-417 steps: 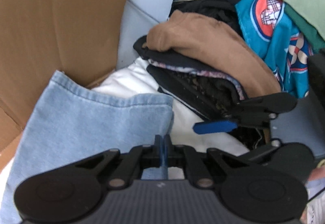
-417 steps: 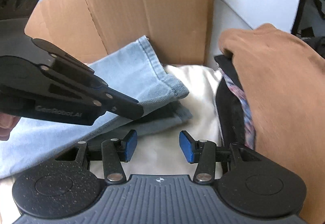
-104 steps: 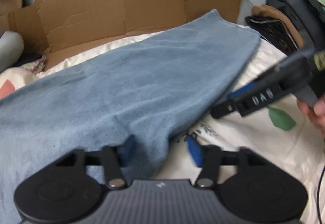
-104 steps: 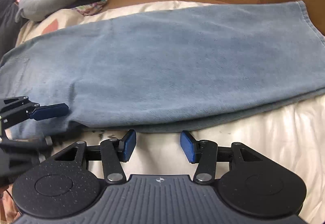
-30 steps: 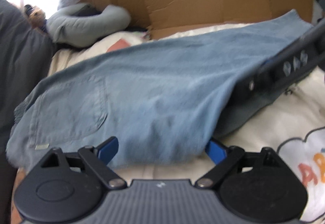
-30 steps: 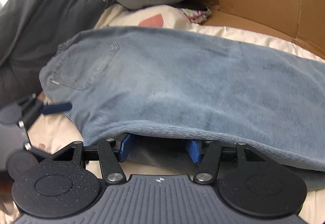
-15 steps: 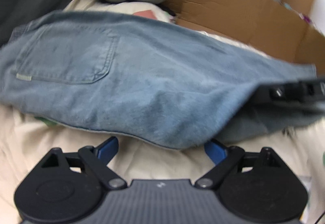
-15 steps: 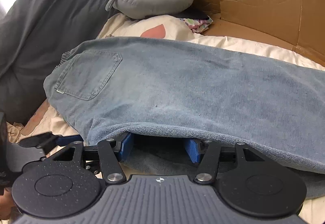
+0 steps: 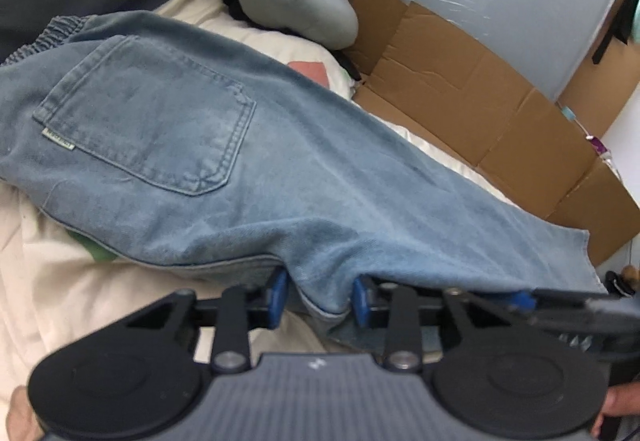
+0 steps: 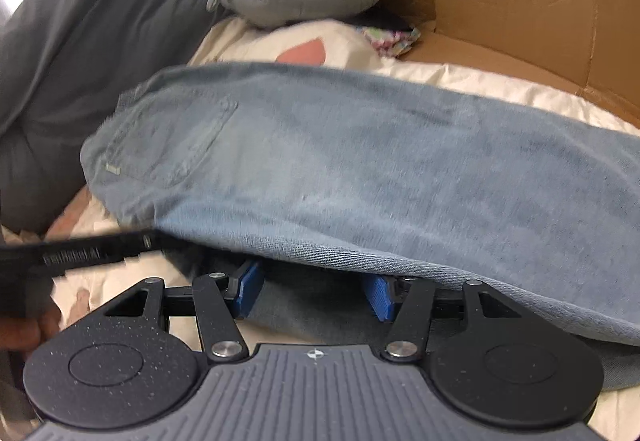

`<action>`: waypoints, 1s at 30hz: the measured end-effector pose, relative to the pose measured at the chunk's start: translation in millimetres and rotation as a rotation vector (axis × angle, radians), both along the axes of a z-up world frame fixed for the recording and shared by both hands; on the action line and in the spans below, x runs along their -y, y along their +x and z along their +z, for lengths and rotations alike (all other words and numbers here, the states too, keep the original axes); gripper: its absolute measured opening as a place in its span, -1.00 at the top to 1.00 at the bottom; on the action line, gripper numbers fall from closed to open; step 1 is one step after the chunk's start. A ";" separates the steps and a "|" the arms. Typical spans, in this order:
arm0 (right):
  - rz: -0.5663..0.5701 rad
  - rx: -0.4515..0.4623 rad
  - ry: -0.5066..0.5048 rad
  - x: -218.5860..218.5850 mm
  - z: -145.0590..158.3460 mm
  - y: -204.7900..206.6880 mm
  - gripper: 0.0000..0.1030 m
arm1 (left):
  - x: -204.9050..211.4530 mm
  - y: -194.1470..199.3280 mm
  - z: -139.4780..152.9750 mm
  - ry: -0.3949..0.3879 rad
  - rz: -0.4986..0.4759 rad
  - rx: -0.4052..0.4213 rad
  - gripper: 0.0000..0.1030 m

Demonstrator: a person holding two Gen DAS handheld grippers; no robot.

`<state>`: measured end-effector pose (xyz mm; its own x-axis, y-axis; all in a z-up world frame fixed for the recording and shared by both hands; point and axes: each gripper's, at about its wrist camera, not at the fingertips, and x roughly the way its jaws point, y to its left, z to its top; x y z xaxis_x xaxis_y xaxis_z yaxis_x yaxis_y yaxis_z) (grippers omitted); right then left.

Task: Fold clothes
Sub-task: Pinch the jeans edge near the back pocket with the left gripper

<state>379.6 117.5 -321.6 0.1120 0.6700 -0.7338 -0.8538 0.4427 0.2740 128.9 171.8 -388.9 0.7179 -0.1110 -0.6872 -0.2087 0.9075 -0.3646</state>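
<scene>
Each handheld tool has a ribbed dark grey housing flanked by two round black discs, those on the right gripper (image 10: 314, 293) speckled with pale dust. From the housing, flat black link arms run forward, each pinned by a bright silver screw, and end in blue fingertip pads (image 10: 249, 287). A small white mark sits at the housing's front edge, between the screws. The left gripper (image 9: 316, 301) is built alike, with blue pads (image 9: 277, 297); seen from the side, its arm carries white lettering, too blurred to read.
</scene>
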 end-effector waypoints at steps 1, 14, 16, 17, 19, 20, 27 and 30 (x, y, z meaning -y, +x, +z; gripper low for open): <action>0.010 -0.001 -0.017 -1.1 -3.8 -1.9 -0.17 | -1.0 -0.5 0.8 -0.004 -0.002 -0.007 0.50; 0.047 -0.026 -0.076 1.7 -26.0 -10.9 -0.17 | 9.4 -9.3 -9.7 0.035 -0.074 -0.095 0.17; 0.047 -0.031 -0.078 1.7 -25.3 -10.2 -0.17 | 14.3 -9.1 -15.0 0.058 -0.090 -0.100 -0.12; 0.045 -0.034 -0.077 1.9 -24.9 -9.7 -0.16 | 16.3 -8.9 -17.6 0.068 -0.094 -0.102 -0.22; 0.039 -0.039 -0.077 3.1 -24.2 -9.2 -0.16 | 18.0 -8.6 -23.0 0.077 -0.089 -0.105 -0.22; 0.036 -0.041 -0.077 4.2 -24.0 -9.4 -0.15 | 18.0 -7.8 -25.2 0.074 -0.085 -0.102 -0.19; 0.037 -0.033 -0.078 15.1 -20.2 -11.4 -0.15 | 15.1 -6.4 -32.8 0.028 -0.103 -0.054 0.46; 0.038 -0.030 -0.081 25.6 -16.3 -9.9 -0.15 | 9.3 -6.0 -32.8 -0.006 -0.104 -0.089 0.63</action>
<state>369.6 91.9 -337.9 0.0647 0.6115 -0.7886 -0.8623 0.4320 0.2643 122.9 162.4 -421.7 0.6387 -0.1859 -0.7467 -0.1450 0.9239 -0.3540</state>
